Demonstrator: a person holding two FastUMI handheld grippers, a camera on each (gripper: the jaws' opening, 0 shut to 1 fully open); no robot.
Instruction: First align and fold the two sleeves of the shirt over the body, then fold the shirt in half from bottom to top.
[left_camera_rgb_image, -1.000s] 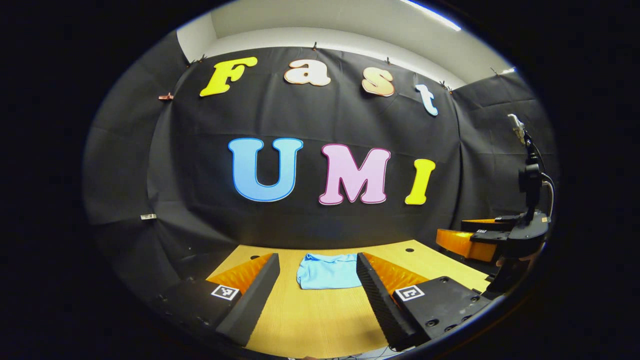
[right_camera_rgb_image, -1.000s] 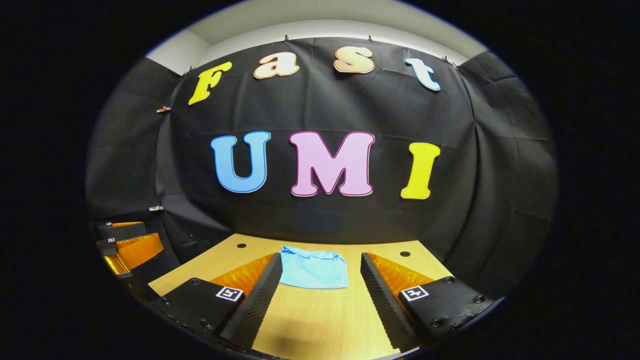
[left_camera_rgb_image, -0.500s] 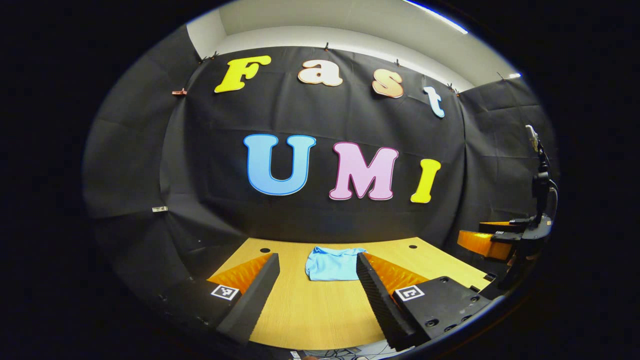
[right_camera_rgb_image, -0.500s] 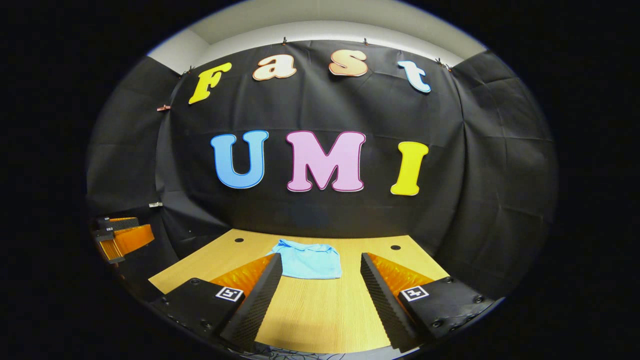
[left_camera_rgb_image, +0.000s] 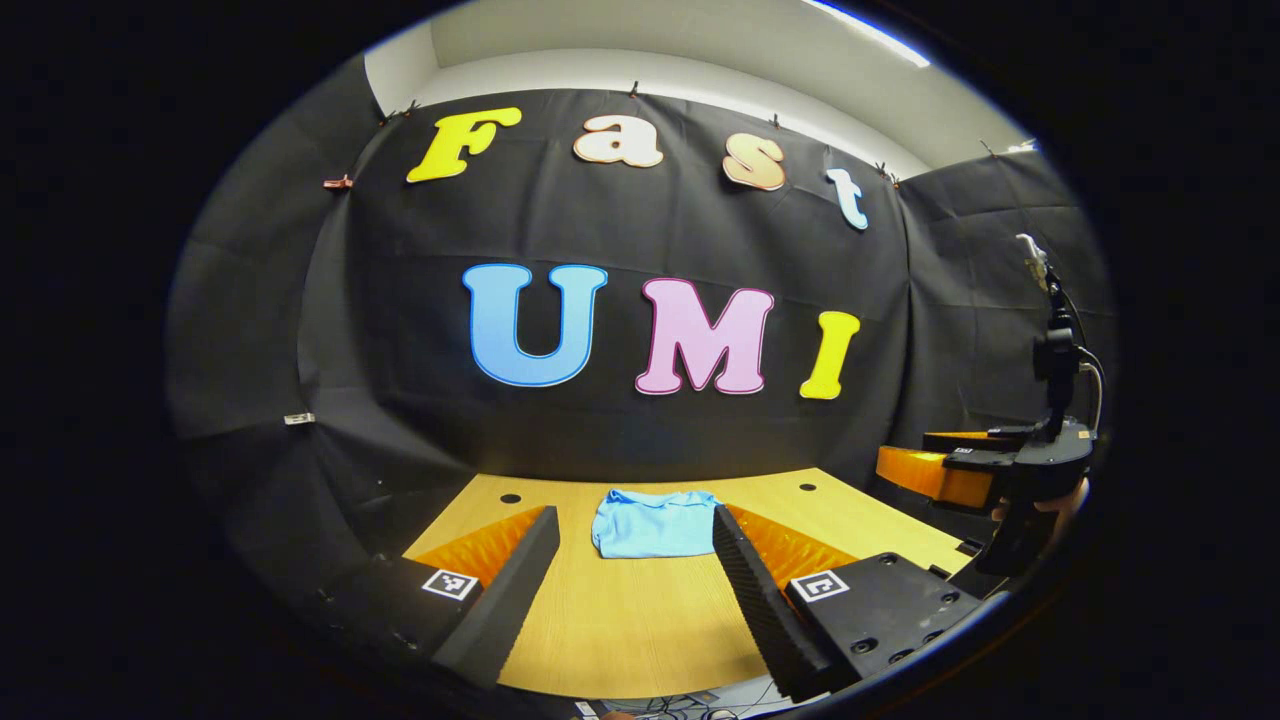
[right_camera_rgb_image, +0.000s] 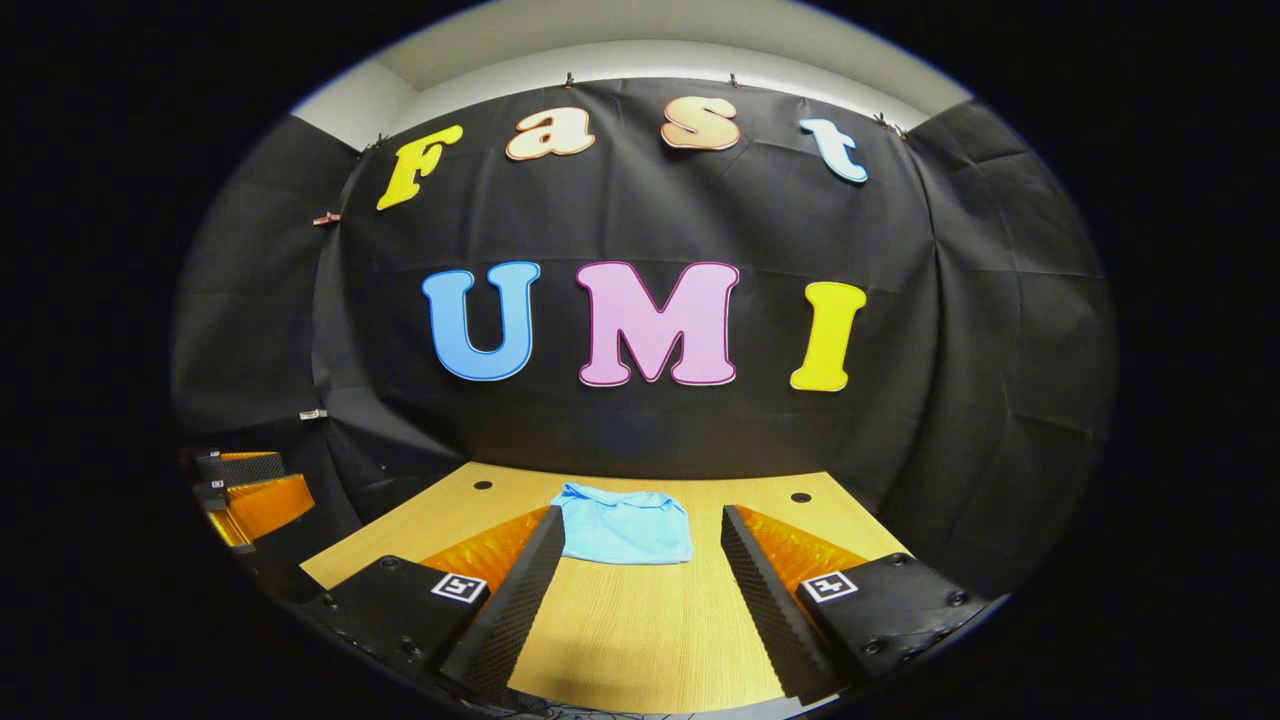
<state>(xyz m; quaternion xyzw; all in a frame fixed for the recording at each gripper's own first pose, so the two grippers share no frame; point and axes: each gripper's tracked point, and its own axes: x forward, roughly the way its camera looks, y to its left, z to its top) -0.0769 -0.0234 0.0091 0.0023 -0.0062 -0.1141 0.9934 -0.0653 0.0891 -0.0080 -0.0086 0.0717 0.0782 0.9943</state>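
Both claws released, fingers spread wide, nothing between them. My left claw and right claw hover above the near part of the desk — well apart from the shirt. Shirt is light blue, folded into a compact rectangle, lying flat on the desk toward its far edge, near the black cloth wall. From the left gripper view, my right claw sits off to the side, a hand on it.
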